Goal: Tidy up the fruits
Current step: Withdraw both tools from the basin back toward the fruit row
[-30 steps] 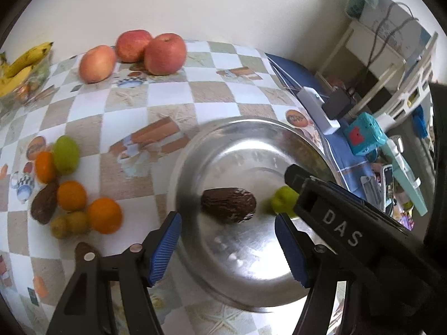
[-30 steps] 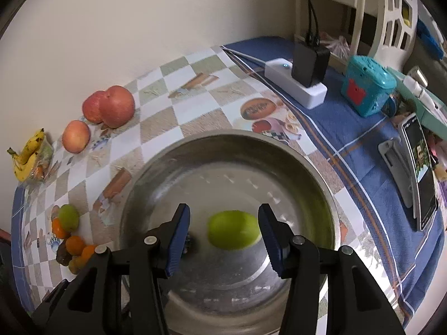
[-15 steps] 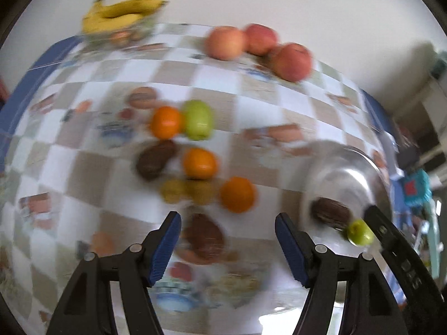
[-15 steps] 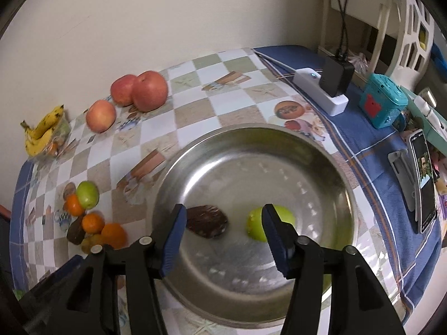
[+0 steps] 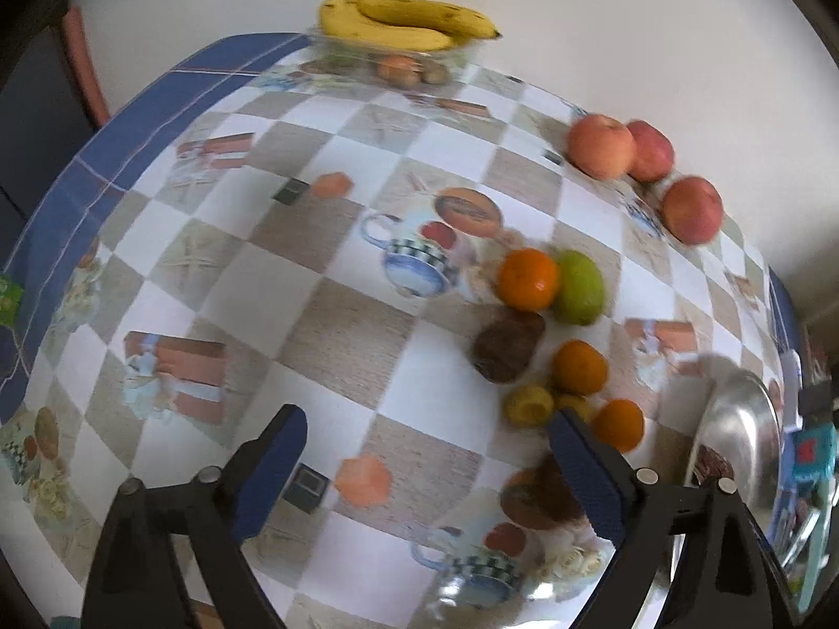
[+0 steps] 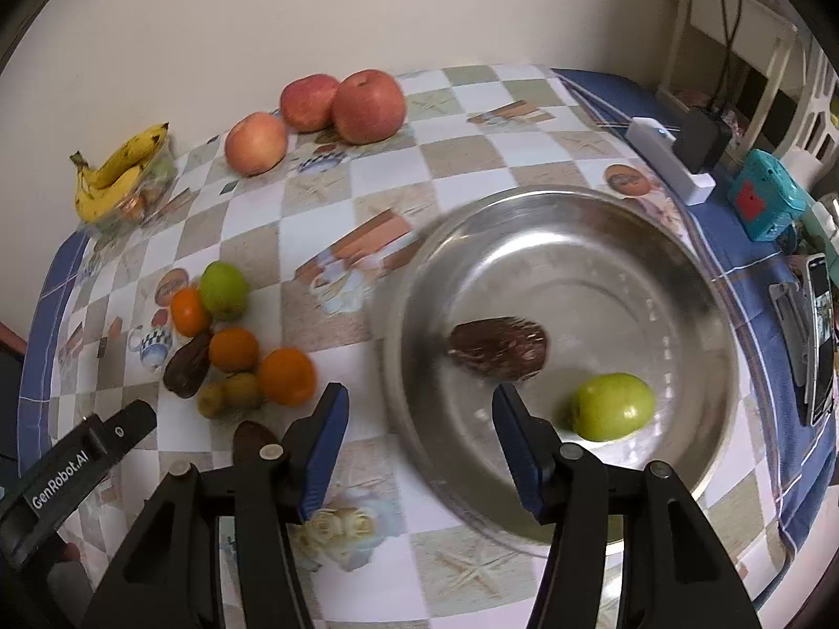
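A steel bowl [image 6: 697, 283] holds a dark brown fruit [image 6: 498, 348] and a green fruit [image 6: 612, 406]. A cluster of loose fruit lies on the checked tablecloth: oranges [image 6: 286, 376], a green fruit [image 6: 224, 289], a brown fruit [image 6: 186, 364] and small yellow-green ones [image 6: 230, 393]. My right gripper [image 6: 419, 451] is open and empty above the bowl's left rim. My left gripper [image 5: 427, 472] is open and empty over the cloth, left of the cluster [image 5: 529, 280]; another brown fruit [image 5: 550, 487] lies by its right finger. The bowl edge [image 5: 734, 419] shows at right.
Three red apples [image 6: 367, 105] and a banana bunch [image 6: 113, 170] on a clear dish sit by the wall. A power strip [image 6: 668, 157], teal toy [image 6: 763, 199] and phone [image 6: 818, 335] lie on the blue cloth at the right.
My left gripper has swung left, away from the bowl to the fruit cluster and bare cloth. My right gripper has pulled back and left; the green fruit stays in the bowl.
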`<control>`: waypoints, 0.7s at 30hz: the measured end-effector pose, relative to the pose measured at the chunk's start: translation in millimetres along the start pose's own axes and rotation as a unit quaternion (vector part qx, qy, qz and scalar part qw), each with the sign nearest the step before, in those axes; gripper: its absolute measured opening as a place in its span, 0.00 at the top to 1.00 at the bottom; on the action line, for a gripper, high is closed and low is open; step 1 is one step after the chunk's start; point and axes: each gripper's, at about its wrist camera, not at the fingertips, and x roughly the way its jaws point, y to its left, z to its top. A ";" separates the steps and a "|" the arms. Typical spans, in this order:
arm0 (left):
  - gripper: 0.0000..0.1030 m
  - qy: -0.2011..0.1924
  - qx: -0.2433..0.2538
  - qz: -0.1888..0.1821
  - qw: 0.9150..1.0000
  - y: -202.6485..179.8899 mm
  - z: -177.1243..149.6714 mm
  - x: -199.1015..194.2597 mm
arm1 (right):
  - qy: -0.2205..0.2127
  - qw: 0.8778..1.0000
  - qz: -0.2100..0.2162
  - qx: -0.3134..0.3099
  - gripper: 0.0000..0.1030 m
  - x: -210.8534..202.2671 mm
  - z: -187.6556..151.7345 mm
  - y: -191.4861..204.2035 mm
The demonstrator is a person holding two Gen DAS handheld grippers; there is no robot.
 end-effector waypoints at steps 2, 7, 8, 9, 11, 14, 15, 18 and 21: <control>0.07 0.001 -0.005 0.000 1.000 4.6 2.1 1.4 | 0.002 1.000 0.003 0.003 0.43 1.4 0.9 4.9; 0.00 -0.001 -0.010 0.024 1.000 10.6 3.9 5.5 | 0.004 1.000 0.018 -0.003 0.42 7.5 3.4 18.1; 0.00 -0.003 -0.011 0.029 1.000 12.0 4.5 5.8 | 0.004 1.000 0.018 -0.009 0.32 7.7 3.0 20.6; 0.00 -0.005 -0.011 0.031 0.999 13.1 5.2 6.1 | 0.004 1.000 0.015 -0.015 0.26 8.0 2.4 23.4; 0.00 -0.004 -0.014 0.032 0.999 15.3 6.6 7.0 | 0.002 1.000 0.019 -0.025 0.22 7.5 2.0 25.9; 0.00 -0.005 -0.019 0.033 0.999 17.9 6.2 7.4 | -0.001 0.999 0.027 -0.029 0.20 7.1 1.4 26.1; 0.00 -0.005 -0.019 0.035 0.999 18.0 6.2 7.6 | -0.002 0.999 0.026 -0.030 0.18 7.4 0.8 25.9; 0.00 -0.007 -0.015 0.037 0.999 17.0 6.0 7.5 | -0.012 0.999 0.018 -0.035 0.09 7.6 -0.8 26.8; 0.00 -0.014 -0.006 0.035 0.999 13.9 5.1 7.2 | -0.019 0.999 0.018 -0.037 0.08 6.2 -1.0 27.8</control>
